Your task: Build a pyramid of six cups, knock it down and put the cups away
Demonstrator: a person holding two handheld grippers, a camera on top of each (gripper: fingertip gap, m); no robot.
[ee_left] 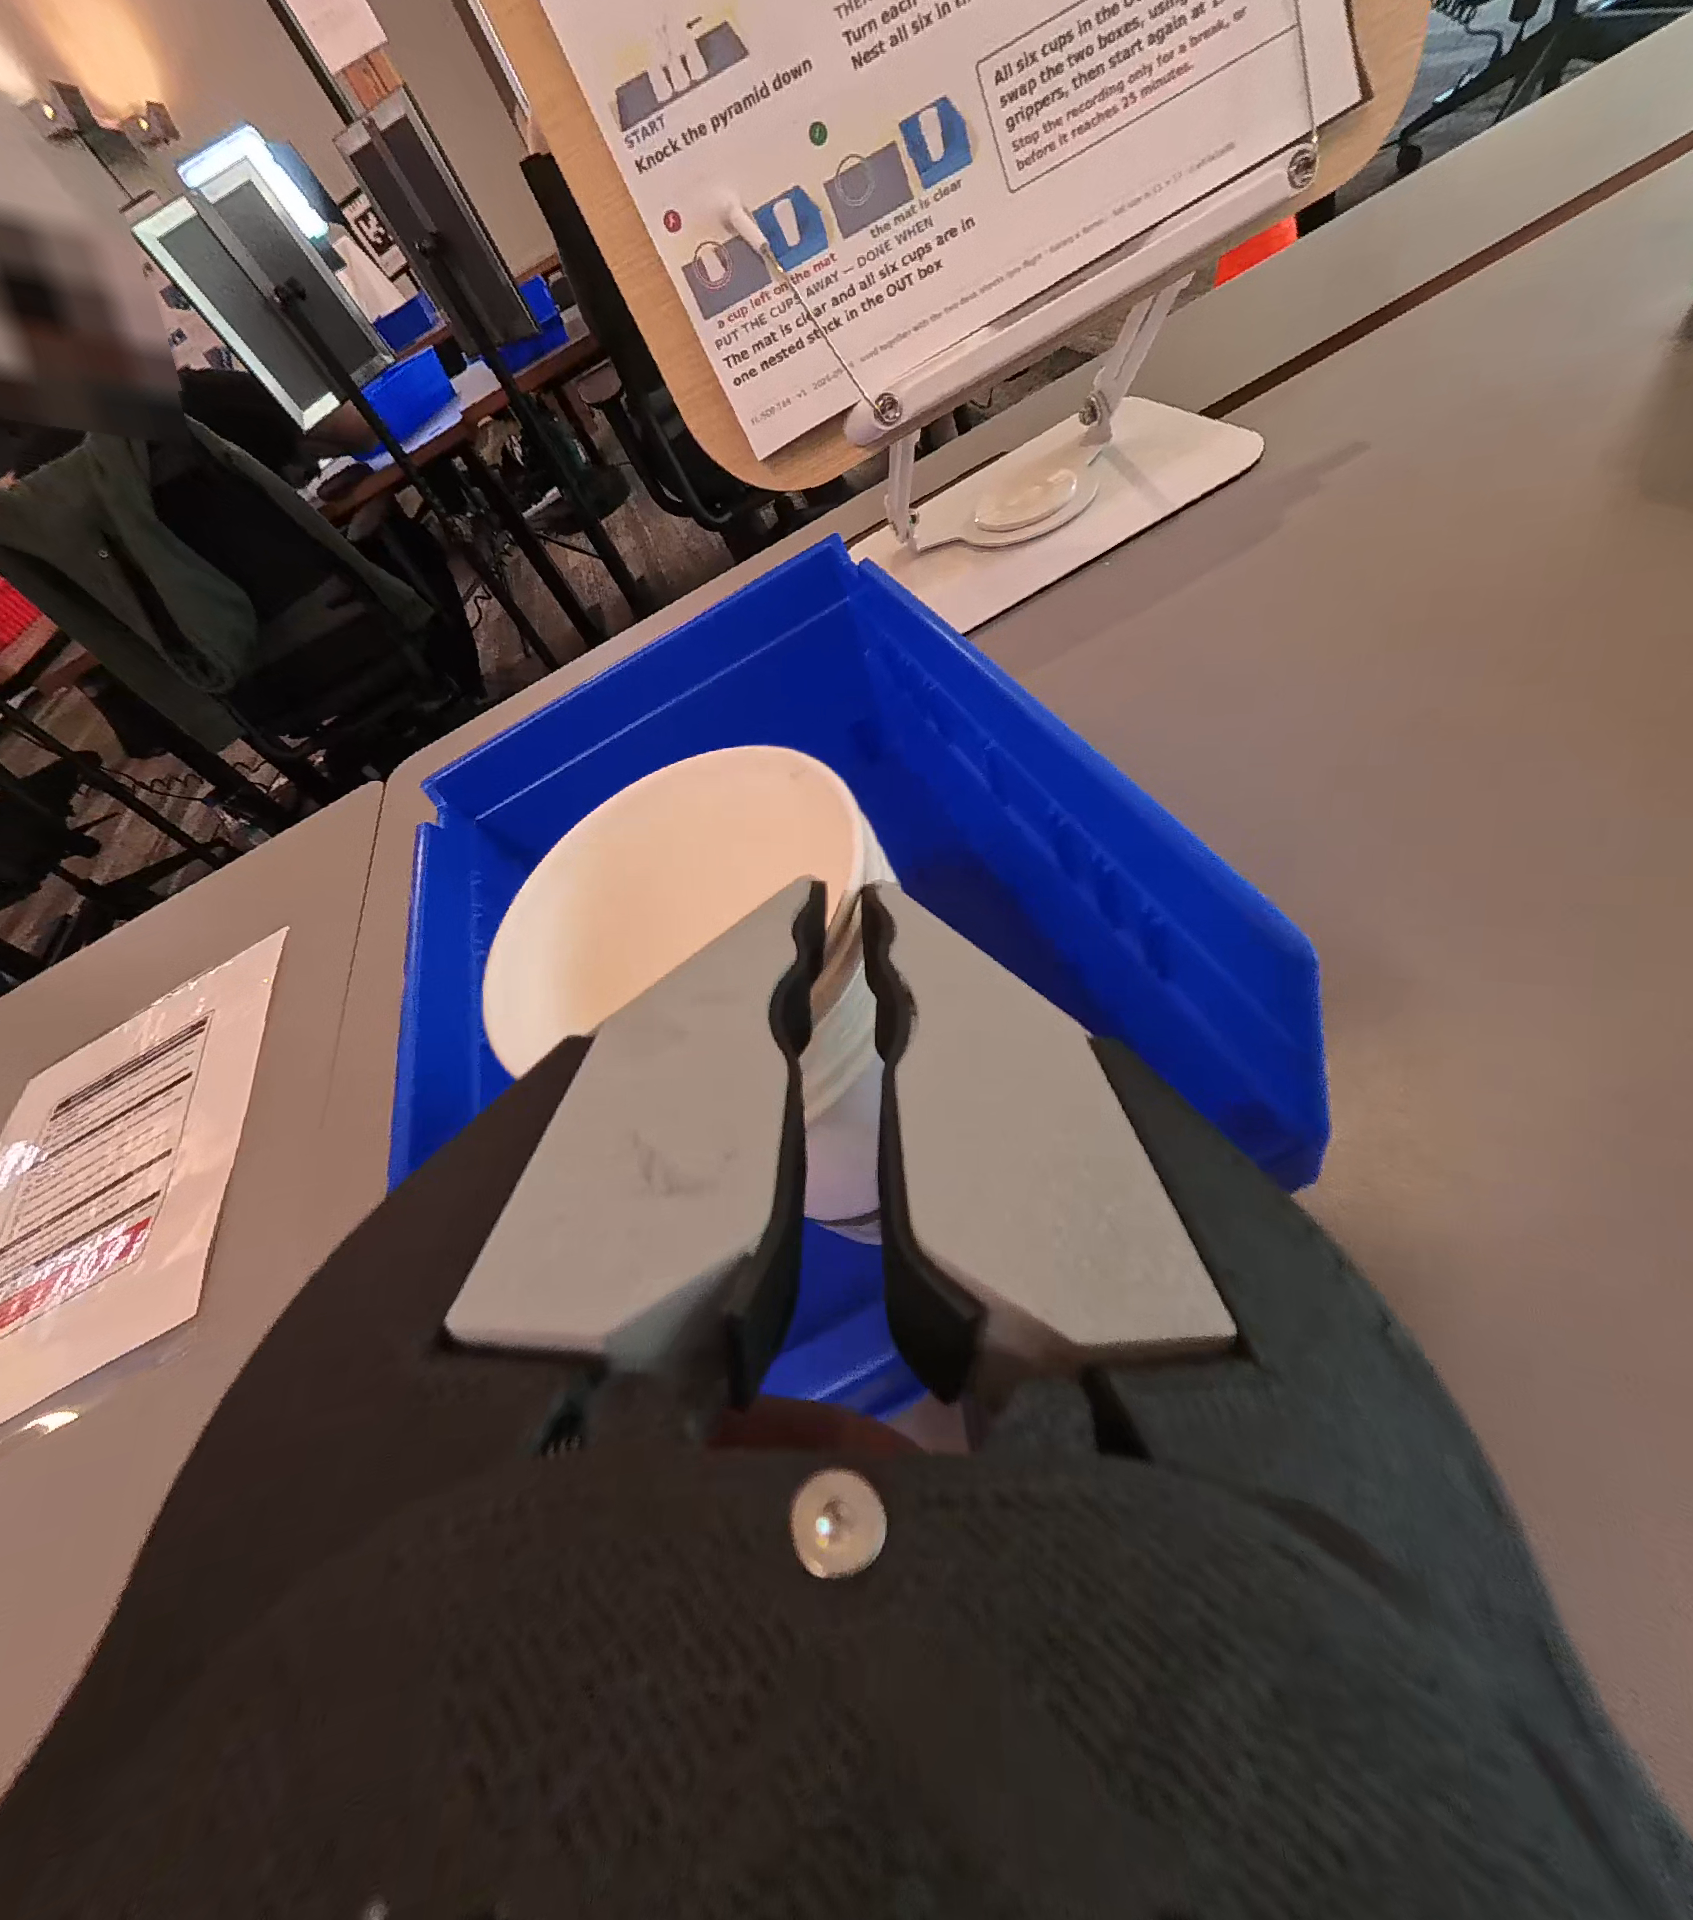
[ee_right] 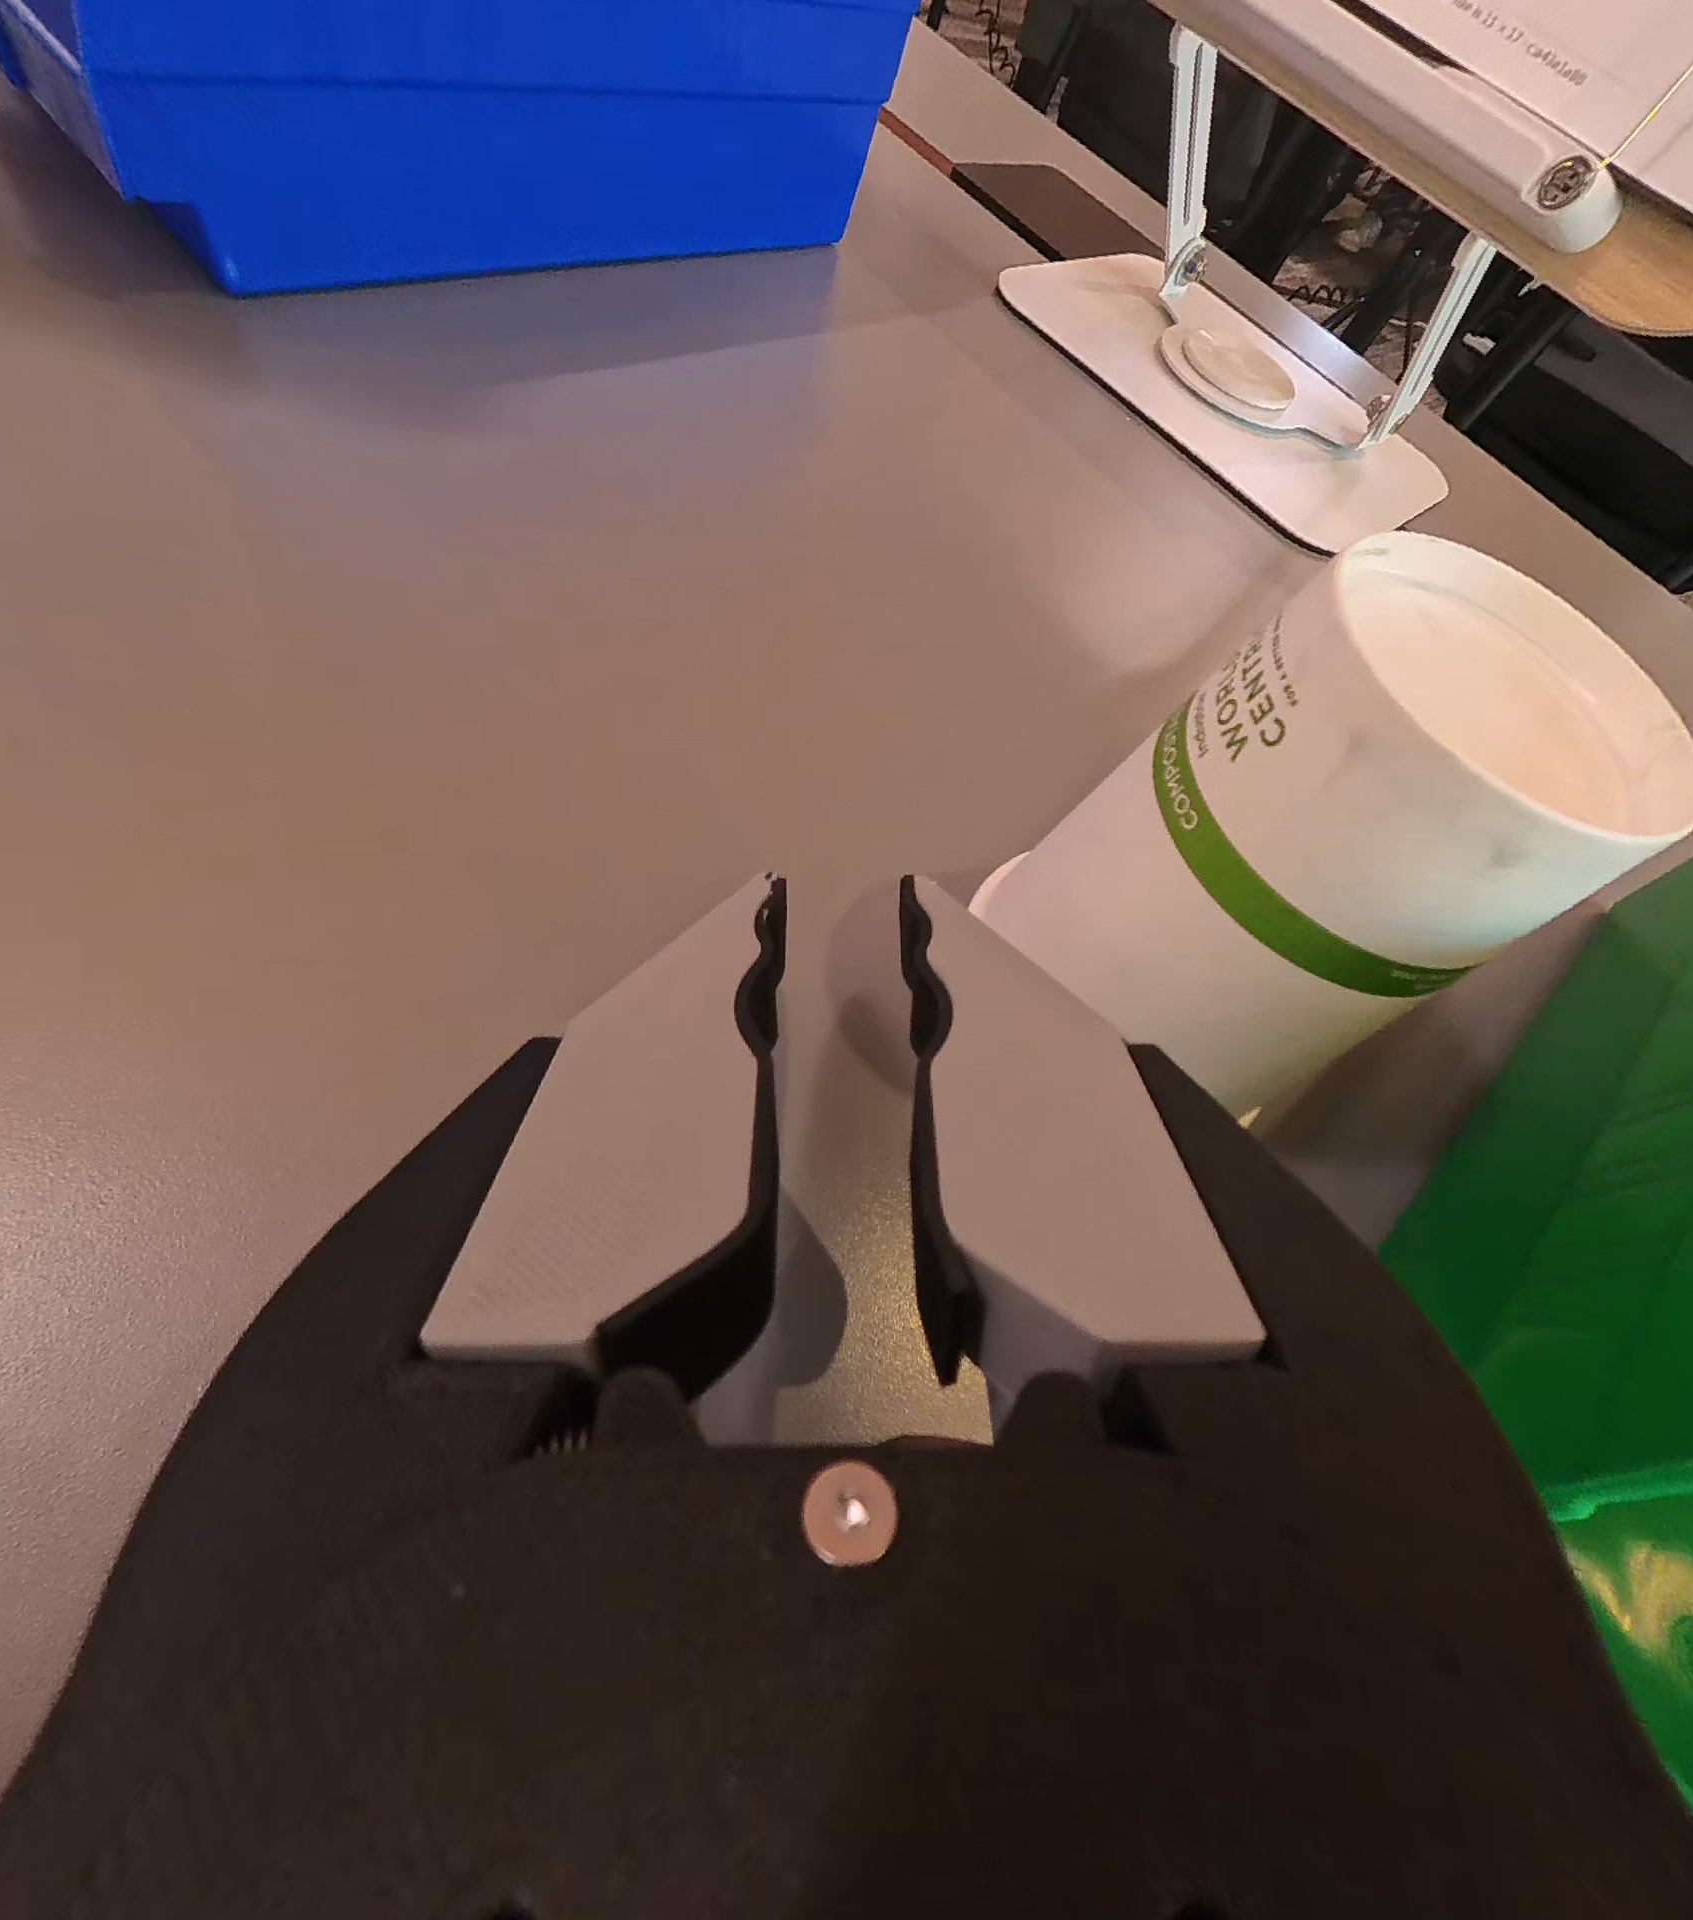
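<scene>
In the left wrist view, a nested stack of white paper cups (ee_left: 655, 914) lies in a blue bin (ee_left: 1081, 883), mouth toward the camera. My left gripper (ee_left: 844, 914) is shut on the rim wall of the outermost cup, one finger inside the mouth and one outside. In the right wrist view, one white cup with a green band (ee_right: 1341, 831) stands base up on the grey table (ee_right: 406, 675), just right of my fingertips. My right gripper (ee_right: 840, 894) is open by a narrow gap, holds nothing, and hovers over the table without touching that cup.
A green bin (ee_right: 1600, 1195) sits against the cup's right side. The blue bin (ee_right: 468, 135) shows at the far left. A white stand (ee_left: 1060, 499) with an instruction sheet stands behind it. A laminated sheet (ee_left: 83, 1184) lies left. The table's far edge is close. My hands' fingertips stand some 35 cm from each other.
</scene>
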